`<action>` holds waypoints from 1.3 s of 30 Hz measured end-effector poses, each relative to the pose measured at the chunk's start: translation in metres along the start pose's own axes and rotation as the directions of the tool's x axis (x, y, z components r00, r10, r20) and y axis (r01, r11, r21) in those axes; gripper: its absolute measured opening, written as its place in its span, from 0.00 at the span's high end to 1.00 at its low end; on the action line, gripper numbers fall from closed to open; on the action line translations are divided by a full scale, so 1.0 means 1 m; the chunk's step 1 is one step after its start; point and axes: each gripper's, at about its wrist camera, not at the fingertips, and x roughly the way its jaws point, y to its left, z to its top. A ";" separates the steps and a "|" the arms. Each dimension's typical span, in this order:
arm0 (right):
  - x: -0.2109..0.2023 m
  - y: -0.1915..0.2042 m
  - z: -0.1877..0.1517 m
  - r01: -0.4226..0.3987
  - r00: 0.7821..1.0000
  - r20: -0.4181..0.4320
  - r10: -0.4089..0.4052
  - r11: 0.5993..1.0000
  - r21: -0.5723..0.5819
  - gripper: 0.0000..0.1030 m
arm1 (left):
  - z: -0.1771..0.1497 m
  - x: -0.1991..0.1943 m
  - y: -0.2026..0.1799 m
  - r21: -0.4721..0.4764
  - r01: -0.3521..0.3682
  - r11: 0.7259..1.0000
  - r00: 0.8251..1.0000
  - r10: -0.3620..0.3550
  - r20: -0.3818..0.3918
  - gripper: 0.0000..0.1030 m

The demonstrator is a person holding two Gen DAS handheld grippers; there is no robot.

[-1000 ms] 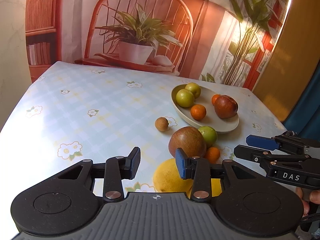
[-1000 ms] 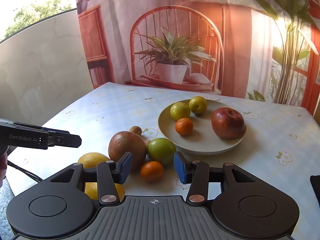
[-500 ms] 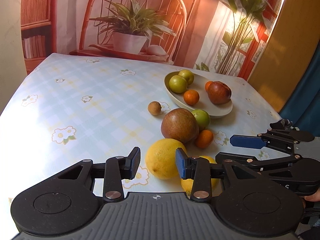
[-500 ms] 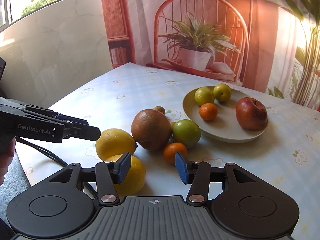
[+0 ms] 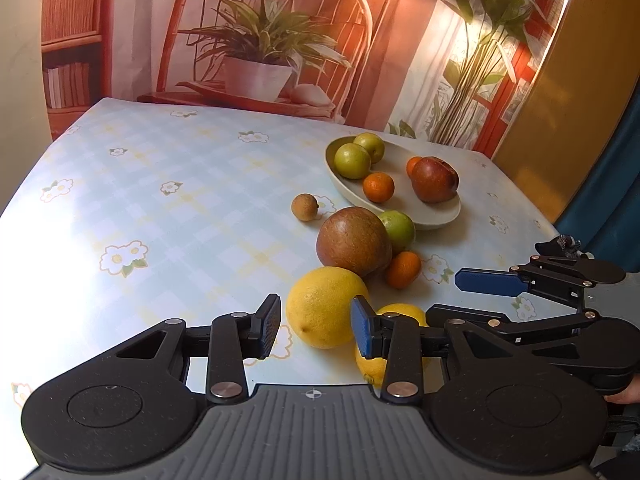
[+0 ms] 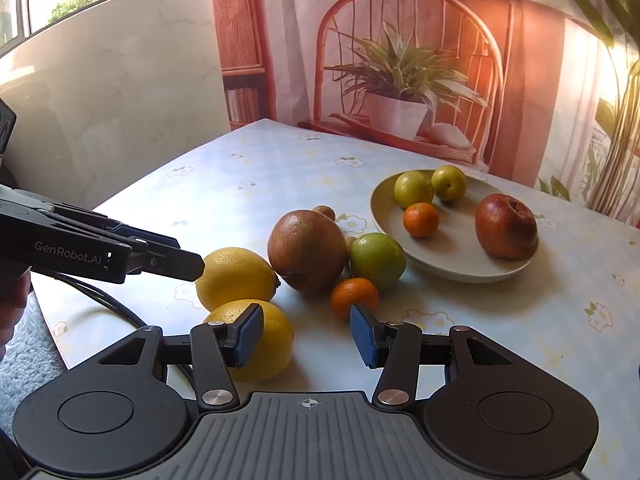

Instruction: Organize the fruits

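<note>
A beige plate (image 5: 440, 216) (image 6: 452, 268) holds two green fruits, mandarins and a red apple (image 6: 506, 226). On the table in front of it lie a large brown fruit (image 5: 354, 242) (image 6: 306, 250), a green fruit (image 6: 378, 260), a mandarin (image 5: 403, 269) (image 6: 354, 296), a small brown fruit (image 5: 305, 207) and two lemons (image 5: 326, 306) (image 6: 236, 278). My left gripper (image 5: 316, 330) is open, its fingers just short of the far lemon on either side. My right gripper (image 6: 306, 338) is open and empty, with the near lemon (image 6: 260, 340) behind its left finger.
The table wears a pale blue flowered cloth (image 5: 160, 200). A printed backdrop of a chair and plant hangs behind it. The table's near edge (image 6: 52, 320) runs close to the lemons, with a cable along it. A marble wall stands at the left.
Both grippers have drawn back toward the table's near edge. The lemons have come fully into view, and the left gripper's fingers now frame the far lemon. No fruit has moved.
</note>
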 end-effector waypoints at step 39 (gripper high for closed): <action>0.009 -0.051 -0.016 0.045 0.999 0.011 -0.049 0.969 0.243 0.55 | -0.006 0.005 -0.038 0.174 0.177 0.969 0.984 -0.180 0.004 0.61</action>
